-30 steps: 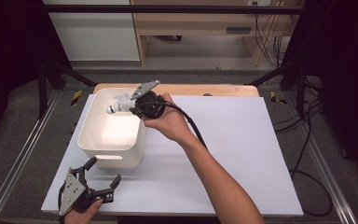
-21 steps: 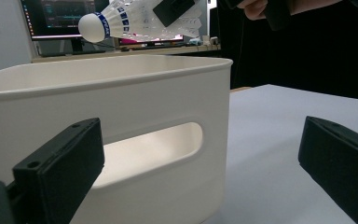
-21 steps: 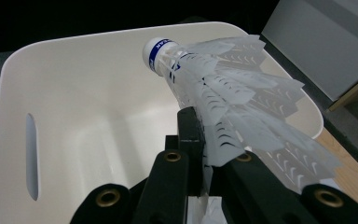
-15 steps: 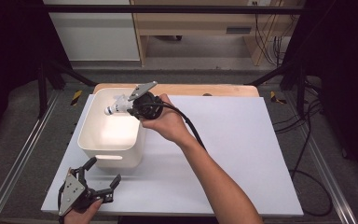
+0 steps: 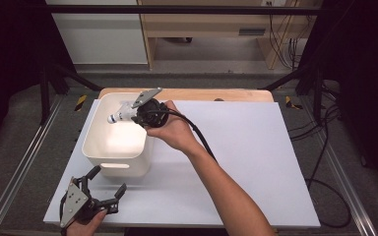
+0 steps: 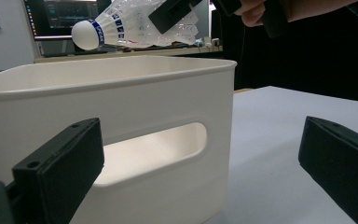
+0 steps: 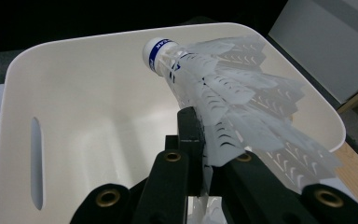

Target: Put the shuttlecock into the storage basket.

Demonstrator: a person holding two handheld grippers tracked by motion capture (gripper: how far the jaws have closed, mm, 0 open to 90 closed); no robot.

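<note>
1. Shuttlecock point(image 7: 223, 88) feathers are pinched between the pressed-together jaws of the right gripper point(image 7: 205, 154), its white cork with the blue band pointing away from the hand.
2. It hangs in the air above the white bin point(image 5: 94, 147), over the far right part of the opening, clear of the rim on every side.
3. The bin's floor beneath is bare; a handle slot cuts its near wall.
4. Left gripper point(image 5: 103, 189) rests low at the near left corner of the white table sheet point(image 5: 256, 162), jaws spread wide with nothing between them, facing the bin's near wall, just short of it.
5. Right of the bin the sheet lies open to its edges.
</note>
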